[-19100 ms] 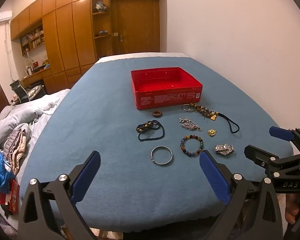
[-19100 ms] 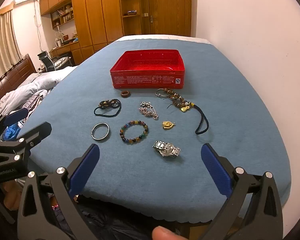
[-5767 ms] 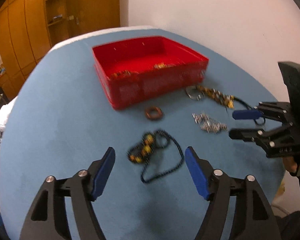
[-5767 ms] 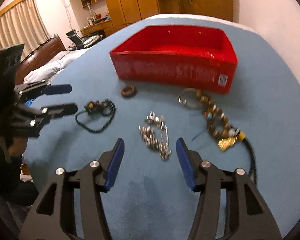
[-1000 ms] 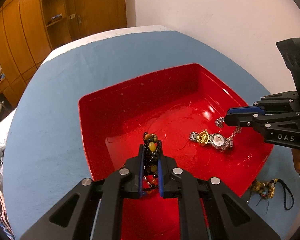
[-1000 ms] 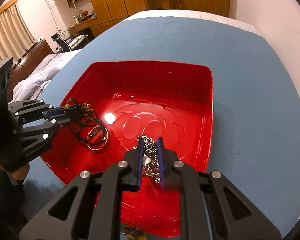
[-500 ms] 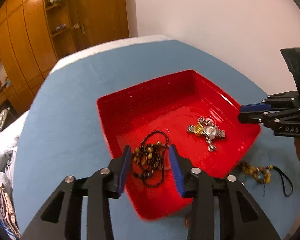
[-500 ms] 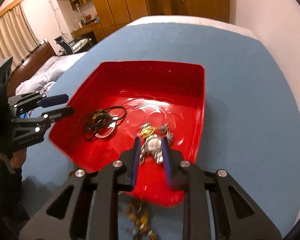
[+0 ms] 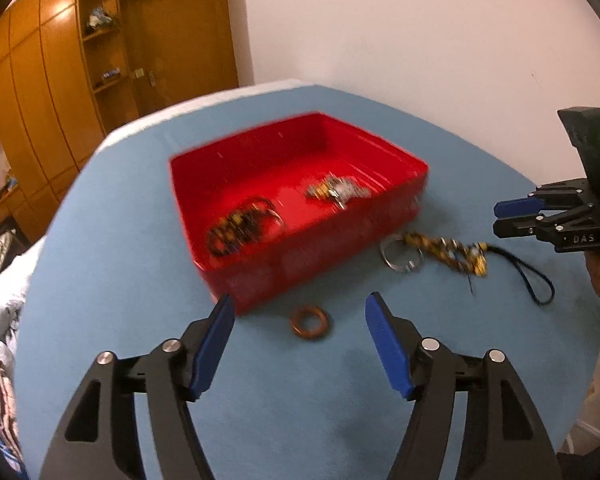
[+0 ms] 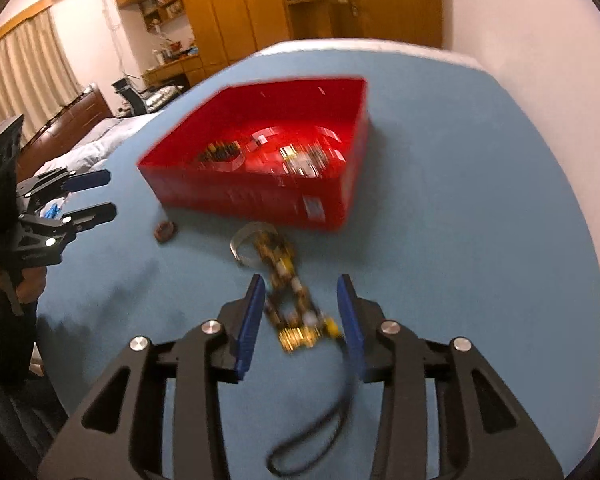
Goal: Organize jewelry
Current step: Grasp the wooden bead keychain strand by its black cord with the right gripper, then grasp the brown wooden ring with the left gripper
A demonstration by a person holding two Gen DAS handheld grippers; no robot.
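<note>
Both grippers empty, jaws just been opening, in front of red tin (image 9: pixel 320 252).
Left gripper (image 9: pixel 300 320): wide apart, brown ring (image 9: pixel 310 322) on blue cloth between its fingers. Right gripper (image 10: pixel 300 312): part open, straddling beaded keychain (image 10: pixel 288 292), no contact seen. Bracelets and watch in tin.

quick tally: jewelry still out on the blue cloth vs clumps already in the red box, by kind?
Outside the red box, on the blue cloth:
Brown ring: 1
Beaded charm strap with metal ring: 1
In the box, blurred:
Dark beaded clump: 1
Silver-gold clump: 1
Total: 4, counting each clump as 1.
</note>
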